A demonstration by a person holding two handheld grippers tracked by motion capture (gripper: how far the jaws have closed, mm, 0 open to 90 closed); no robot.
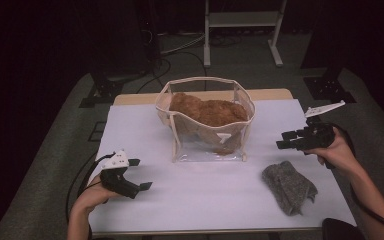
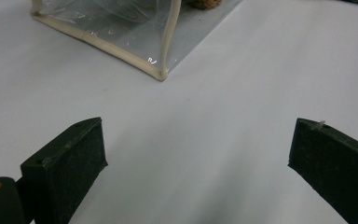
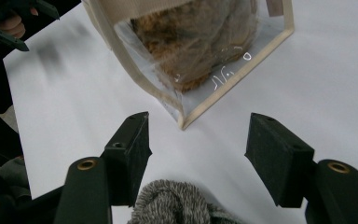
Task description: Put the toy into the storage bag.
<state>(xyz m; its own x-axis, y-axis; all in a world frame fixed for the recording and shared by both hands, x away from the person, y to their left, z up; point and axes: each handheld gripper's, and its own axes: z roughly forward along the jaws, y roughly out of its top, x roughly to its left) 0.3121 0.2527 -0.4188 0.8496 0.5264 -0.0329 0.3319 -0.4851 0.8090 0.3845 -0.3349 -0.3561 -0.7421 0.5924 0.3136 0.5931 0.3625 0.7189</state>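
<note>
Your left gripper [image 1: 141, 174] rests low on the worktop [image 1: 205, 200] with its jaws wide apart and nothing between them, aimed at the near corner of the clear bag [image 2: 161, 70] as if ready to steady it. Your right gripper [image 1: 284, 140] hangs above the grey knitted cloth [image 1: 288, 187] lying loose beside the bag, jaws apart and empty, lined up to pick it, while farther back the bag's open mouth [image 1: 206, 80] with the brown plush [image 1: 207, 111] inside suggests the cloth goes there

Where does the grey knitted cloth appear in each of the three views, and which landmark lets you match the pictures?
High view: the grey knitted cloth lies on the white table, lower right, near the right tongs.
Left gripper view: I cannot make it out for certain.
Right gripper view: it sits at the bottom middle, between the open jaws.
Shared landmark: the clear bag with cream trim, holding something brown and furry.
</note>
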